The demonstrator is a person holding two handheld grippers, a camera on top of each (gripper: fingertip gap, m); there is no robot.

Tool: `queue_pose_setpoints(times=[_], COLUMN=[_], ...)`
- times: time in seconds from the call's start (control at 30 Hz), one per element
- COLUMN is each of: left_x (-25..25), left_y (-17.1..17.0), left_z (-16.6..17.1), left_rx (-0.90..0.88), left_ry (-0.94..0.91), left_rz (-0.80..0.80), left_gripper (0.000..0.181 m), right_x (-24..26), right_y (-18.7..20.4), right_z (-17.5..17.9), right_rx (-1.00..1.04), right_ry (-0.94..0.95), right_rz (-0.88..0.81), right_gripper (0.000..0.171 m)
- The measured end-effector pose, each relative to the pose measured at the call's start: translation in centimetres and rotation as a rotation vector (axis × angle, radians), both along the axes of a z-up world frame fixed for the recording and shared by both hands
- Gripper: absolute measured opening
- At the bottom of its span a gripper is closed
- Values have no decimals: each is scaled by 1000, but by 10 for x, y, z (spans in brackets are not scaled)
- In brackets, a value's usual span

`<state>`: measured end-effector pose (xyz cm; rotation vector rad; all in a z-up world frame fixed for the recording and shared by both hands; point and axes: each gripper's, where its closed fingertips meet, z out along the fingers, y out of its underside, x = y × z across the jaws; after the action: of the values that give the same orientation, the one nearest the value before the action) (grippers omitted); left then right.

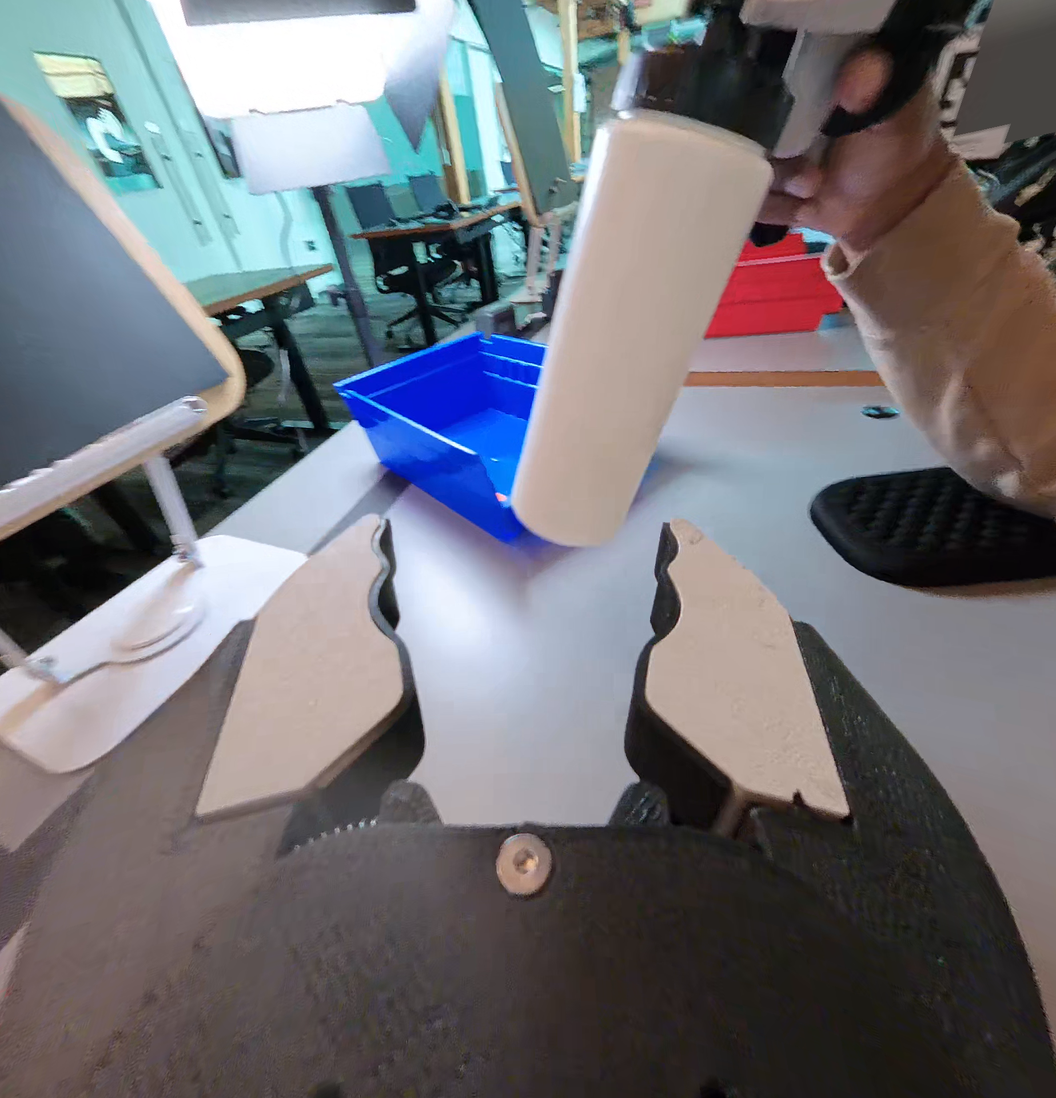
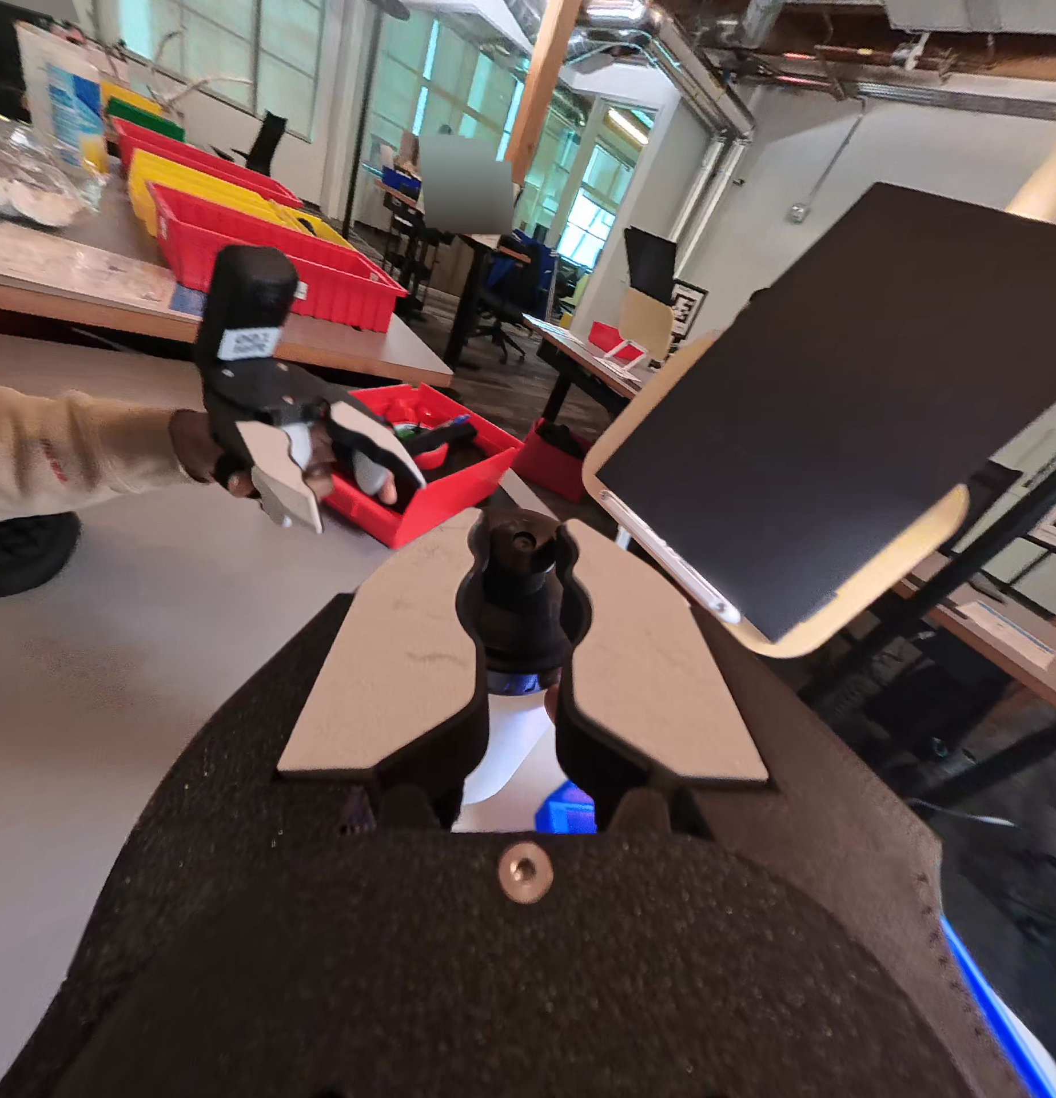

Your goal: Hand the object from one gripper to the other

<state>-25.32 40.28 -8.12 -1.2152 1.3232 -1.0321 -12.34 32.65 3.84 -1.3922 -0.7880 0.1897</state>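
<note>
A white bottle with a black cap hangs tilted above the grey table, over the blue bin. My right gripper holds it by the cap from above. In the right wrist view my right gripper is shut on the black cap, with the white body below it. My left gripper is open and empty, its fingertips just below and either side of the bottle's bottom end. It also shows open at the left of the right wrist view.
A dark tablet on a stand is close on one side, also in the left wrist view. A red bin of small items and a black pad lie on the table. Red and yellow bins stand on another table behind. The left gripper's tips are roughly 20 cm from the right gripper's.
</note>
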Motion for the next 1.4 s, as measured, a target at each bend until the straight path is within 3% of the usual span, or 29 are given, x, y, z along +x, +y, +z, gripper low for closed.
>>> queue_pose_setpoints(times=[0.23, 0.33, 0.43, 0.5, 0.6, 0.73, 0.87, 0.93, 0.97, 1.1, 1.2, 1.27, 1.33, 1.4], left_x=[39, 45, 41, 30, 2, -52, -97, -96, -92, -84, -82, -73, -66, -76], left_y=[-76, -103, -91, -75, -51, -15, 7, 9, 5, -9, -15, -17, -18, -8], left_z=[-27, -22, -7, 14, 55, 116, 142, 139, 138, 140, 142, 140, 136, 139], left_rx=[102, 35, -26, -94, -230, -387, -525, -521, -522, -562, -557, -550, -518, -479], left_ry=[162, 126, 42, -41, -220, -610, -926, -972, -985, -1028, -1032, -937, -807, -803], left_rz=[-191, -274, -244, -224, -215, -208, -223, -181, -186, -209, -255, -271, -276, -238], left_gripper=[107, 103, 101, 101, 101, 101, 100, 100, 100, 100, 101, 101, 100, 97], right_x=[-91, -132, -131, -114, -92, -98, -154, -172, -178, -185, -184, -177, -158, -122], right_y=[-13, -20, -10, -1, 2, 27, 31, 30, 30, 26, 22, 21, 23, 27], right_z=[-31, -55, -47, -26, -17, -68, -93, -85, -79, -64, -64, -62, -52, -33], right_rx=[-112, -160, -76, 19, -87, -316, -456, -474, -477, -437, -429, -444, -434, -348], right_ry=[-67, -131, -114, -23, 134, 200, 575, 776, 847, 926, 869, 838, 808, 750], right_rz=[288, 387, 304, 208, 253, 363, 603, 640, 629, 574, 551, 559, 559, 509], right_gripper=[21, 21, 16, 27, 45, 67, 85, 88, 97, 102, 102, 100, 99, 92])
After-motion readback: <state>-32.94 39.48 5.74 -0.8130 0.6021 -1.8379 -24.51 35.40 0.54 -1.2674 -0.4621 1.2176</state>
